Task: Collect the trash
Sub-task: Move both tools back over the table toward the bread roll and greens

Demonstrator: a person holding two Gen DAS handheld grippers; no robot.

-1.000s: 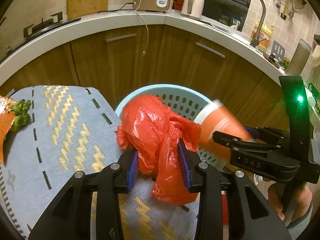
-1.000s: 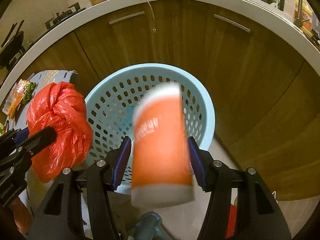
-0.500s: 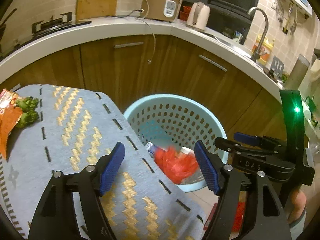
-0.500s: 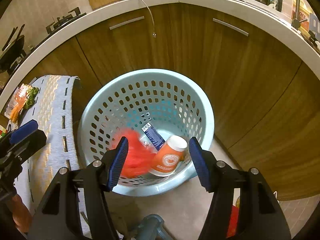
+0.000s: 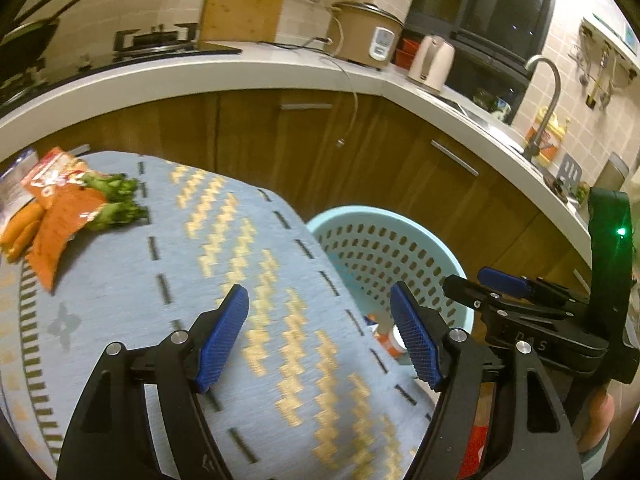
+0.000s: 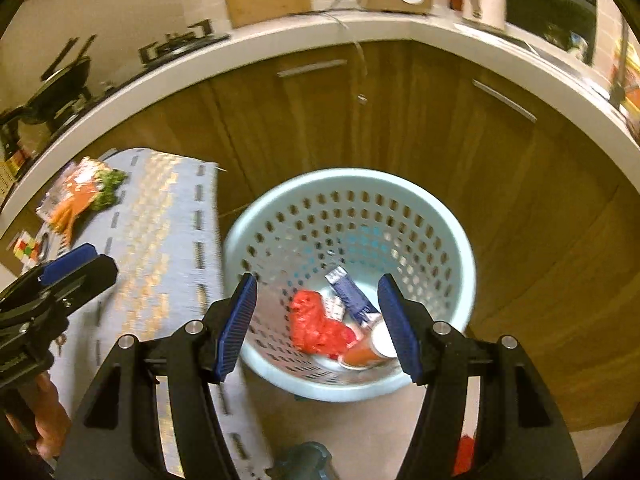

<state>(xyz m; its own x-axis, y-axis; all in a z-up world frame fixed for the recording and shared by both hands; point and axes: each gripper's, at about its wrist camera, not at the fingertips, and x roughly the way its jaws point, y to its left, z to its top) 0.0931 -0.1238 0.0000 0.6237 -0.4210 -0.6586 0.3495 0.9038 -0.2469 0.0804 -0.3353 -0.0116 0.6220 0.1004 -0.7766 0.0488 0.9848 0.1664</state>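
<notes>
A light blue perforated basket [image 6: 460, 248] stands on the floor beside the table; it also shows in the left wrist view [image 5: 436, 240]. Inside it lie a red plastic bag [image 6: 312, 324], an orange paper cup [image 6: 368, 350] and a blue wrapper [image 6: 350, 294]. My right gripper [image 6: 318, 326] is open and empty above the basket. My left gripper [image 5: 320, 340] is open and empty over the table's blue patterned cloth [image 5: 200, 260]. An orange snack wrapper [image 5: 60, 208] lies at the cloth's far left beside broccoli [image 5: 116, 200].
Wooden cabinets [image 5: 360, 152] under a white counter curve behind the basket. A rice cooker [image 5: 364, 36], a kettle [image 5: 434, 62] and a tap [image 5: 546, 92] stand on the counter. Carrots [image 5: 20, 232] lie by the wrapper.
Both grippers opened: the red bag and the orange cup dropped into the basket. Both grippers then lifted and drew back, the left one swinging left over the cloth.
</notes>
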